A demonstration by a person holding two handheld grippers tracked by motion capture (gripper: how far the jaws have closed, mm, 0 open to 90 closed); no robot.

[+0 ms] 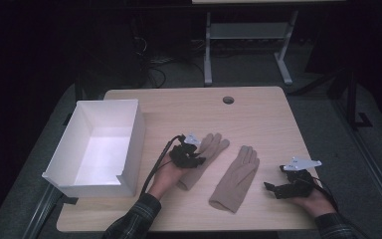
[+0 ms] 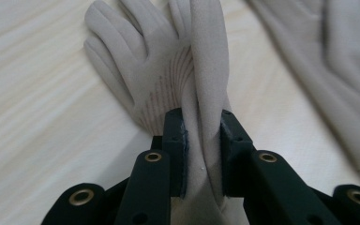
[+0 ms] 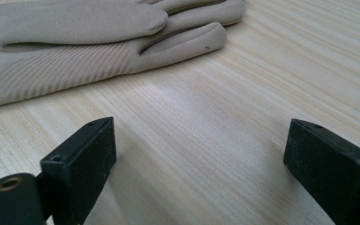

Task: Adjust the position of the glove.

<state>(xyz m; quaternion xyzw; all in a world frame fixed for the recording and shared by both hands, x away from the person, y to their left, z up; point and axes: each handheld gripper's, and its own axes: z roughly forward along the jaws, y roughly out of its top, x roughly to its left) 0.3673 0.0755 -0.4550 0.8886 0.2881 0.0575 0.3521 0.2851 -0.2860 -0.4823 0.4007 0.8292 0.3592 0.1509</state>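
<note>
Two beige gloves lie on the wooden table. The left glove (image 1: pixel 206 152) has a ridge of its fabric pinched up between the jaws of my left gripper (image 1: pixel 195 160). In the left gripper view that fold of the left glove (image 2: pixel 201 93) stands upright in the left gripper (image 2: pixel 202 140), which is shut on it. The right glove (image 1: pixel 236 178) lies flat at the table's middle, fingers pointing away. My right gripper (image 1: pixel 273 190) hovers open just right of it; in the right gripper view the right glove (image 3: pixel 75 42) lies beyond the open right gripper (image 3: pixel 201 154), over bare wood.
An empty white open box (image 1: pixel 99 147) stands at the table's left. The table (image 1: pixel 258 114) has a round cable hole (image 1: pixel 228 99) near its far edge. A metal frame (image 1: pixel 248 45) stands on the floor beyond. Dark floor surrounds the table.
</note>
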